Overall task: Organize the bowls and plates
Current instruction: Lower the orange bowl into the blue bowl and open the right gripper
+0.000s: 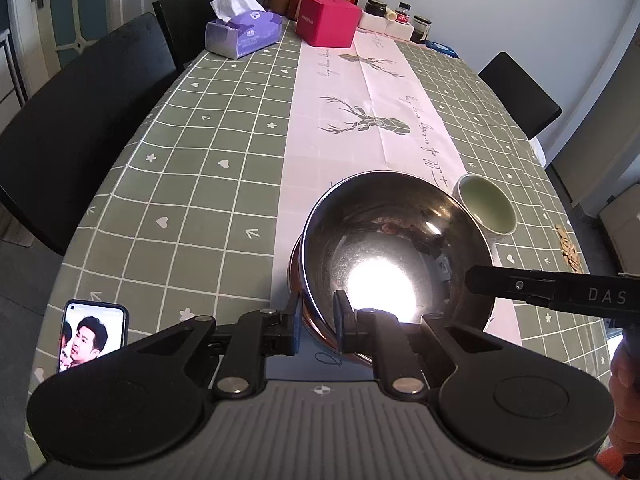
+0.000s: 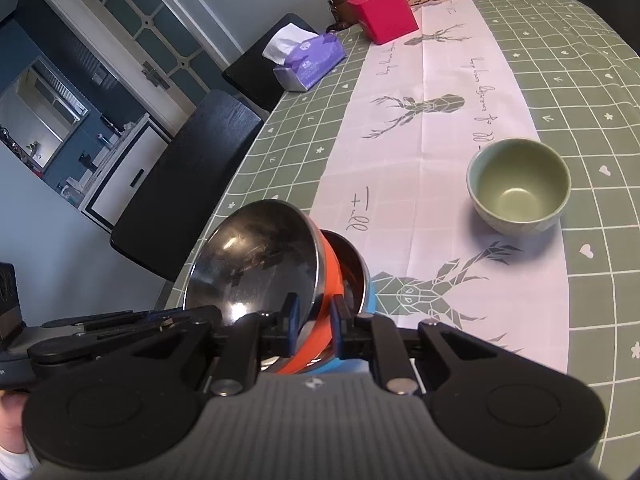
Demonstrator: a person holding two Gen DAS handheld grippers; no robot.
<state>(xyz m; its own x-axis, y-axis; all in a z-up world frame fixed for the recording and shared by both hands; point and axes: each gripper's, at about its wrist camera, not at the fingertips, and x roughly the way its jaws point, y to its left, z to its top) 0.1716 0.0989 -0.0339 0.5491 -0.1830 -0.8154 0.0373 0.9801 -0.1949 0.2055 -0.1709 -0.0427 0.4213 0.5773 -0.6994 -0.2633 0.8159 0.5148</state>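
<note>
steel shines at the near end of the table (image 1: pixel 168 184), where a steel bowl with an orange outside (image 2: pixel 260 264) sits tilted inside a second steel bowl with a blue outside (image 2: pixel 356 276), both on the pale runner with deer prints (image 1: pixel 372 92). going left to right in the left wrist view: a phone with a lit screen (image 1: pixel 94 334) lies at the near left edge of the green checked cloth; then the left gripper (image 1: pixel 318 320), its fingers clamped on the near rim of the orange bowl, one pad outside the wall and one inside; then the bowl's mirror-bright hollow; then a green ceramic bowl (image 1: pixel 486 208) standing upright just beyond the steel pair, near them on the right; and the right gripper's black finger reaching in from the right edge. in the right wrist view the right gripper (image 2: pixel 314 322) has its fingers pinched on the orange bowl's rim too, at another spot, with the green bowl (image 2: pixel 518 184) well apart to the right. at the far end stand a purple tissue pack (image 1: pixel 242 32), a red box (image 1: pixel 328 20) and some bottles and jars.
</note>
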